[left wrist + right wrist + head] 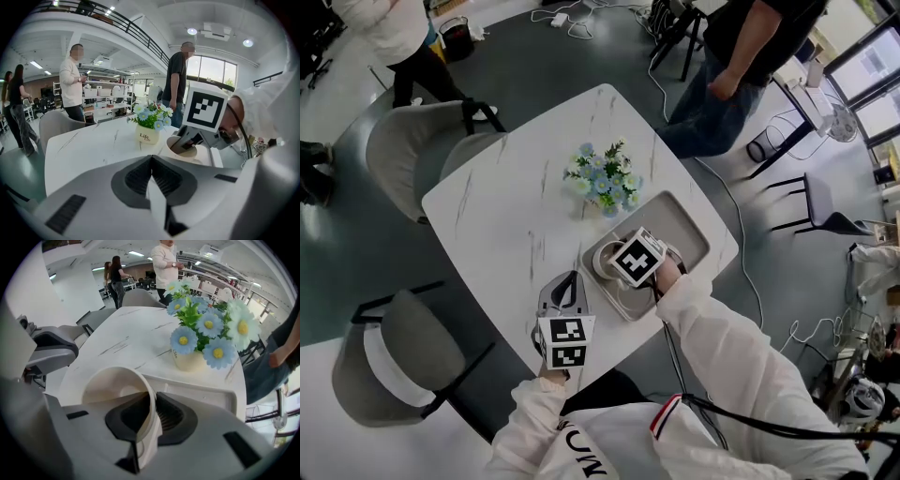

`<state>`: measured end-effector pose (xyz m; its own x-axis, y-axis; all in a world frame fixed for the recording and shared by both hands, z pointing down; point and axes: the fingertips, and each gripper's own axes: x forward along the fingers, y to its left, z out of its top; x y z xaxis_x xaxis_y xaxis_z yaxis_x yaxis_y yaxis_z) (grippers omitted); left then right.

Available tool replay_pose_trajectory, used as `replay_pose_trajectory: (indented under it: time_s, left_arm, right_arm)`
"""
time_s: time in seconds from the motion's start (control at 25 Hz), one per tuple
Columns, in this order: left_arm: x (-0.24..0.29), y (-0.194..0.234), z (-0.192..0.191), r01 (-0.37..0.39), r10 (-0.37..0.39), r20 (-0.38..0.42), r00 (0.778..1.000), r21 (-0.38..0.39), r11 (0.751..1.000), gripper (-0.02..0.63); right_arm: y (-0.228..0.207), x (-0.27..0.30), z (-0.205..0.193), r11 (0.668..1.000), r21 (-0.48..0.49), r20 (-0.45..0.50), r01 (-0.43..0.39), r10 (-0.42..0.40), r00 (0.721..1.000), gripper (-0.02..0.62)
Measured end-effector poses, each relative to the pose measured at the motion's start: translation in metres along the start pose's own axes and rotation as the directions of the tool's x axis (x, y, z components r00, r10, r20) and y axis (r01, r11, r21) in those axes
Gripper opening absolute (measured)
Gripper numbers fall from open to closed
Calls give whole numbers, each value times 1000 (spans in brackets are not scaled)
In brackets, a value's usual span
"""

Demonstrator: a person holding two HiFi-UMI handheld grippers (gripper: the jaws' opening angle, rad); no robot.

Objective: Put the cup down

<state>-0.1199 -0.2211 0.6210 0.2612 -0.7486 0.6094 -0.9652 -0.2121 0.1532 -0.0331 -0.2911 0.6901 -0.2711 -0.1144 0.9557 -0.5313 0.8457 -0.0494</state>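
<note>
A cream paper cup (pixel 604 259) is inside the grey tray (pixel 686 223) at the table's near right; I cannot tell whether its base rests on the tray floor. My right gripper (pixel 621 266) points steeply down and is shut on the cup (pixel 112 385), one jaw inside the rim and one outside (pixel 147 423). My left gripper (pixel 571 278) hovers at the table's front edge, left of the tray, with its jaws closed together on nothing (pixel 151 161). From the left gripper view the cup (pixel 180 146) shows under the right gripper's marker cube (pixel 204 107).
A small pot of blue and white flowers (pixel 605 183) stands mid-table just behind the tray. Grey chairs (pixel 412 145) (pixel 380 370) flank the white marble table (pixel 511 202). People stand at the far side (pixel 741 66), and cables trail on the floor.
</note>
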Motion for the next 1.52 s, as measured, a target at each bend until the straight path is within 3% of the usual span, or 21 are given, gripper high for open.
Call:
replay_pose_trajectory:
  time_s: [0.48,0.56,0.72,0.88,1.52]
  left_arm:
    - [0,4,-4,-3,3,-6,1000,-14,1000,11]
    - [0,4,-4,-2,2,-5,1000,-12,1000,11]
    - [-1,5,-6,-4,4,-10,1000,-13,1000,11]
    - [-4,5,-6,-8,8,-8,1000,-10,1000,11]
    - [-26,-2,11,-21,20,33,999,30,999,11]
  right_arm:
    - [-2,7,-6,1000,14,-3,-20,20,1000,40]
    - [-3,11,-12,999,6,-19,-35,35,999,94]
    - [-5,6,-9,999,11,-12,-31,32,999,120]
    - [-8,-5,-8,999,35,-8,-16,16,1000,199]
    - [-10,-52,-16,993,117,131,14,-29,991,199]
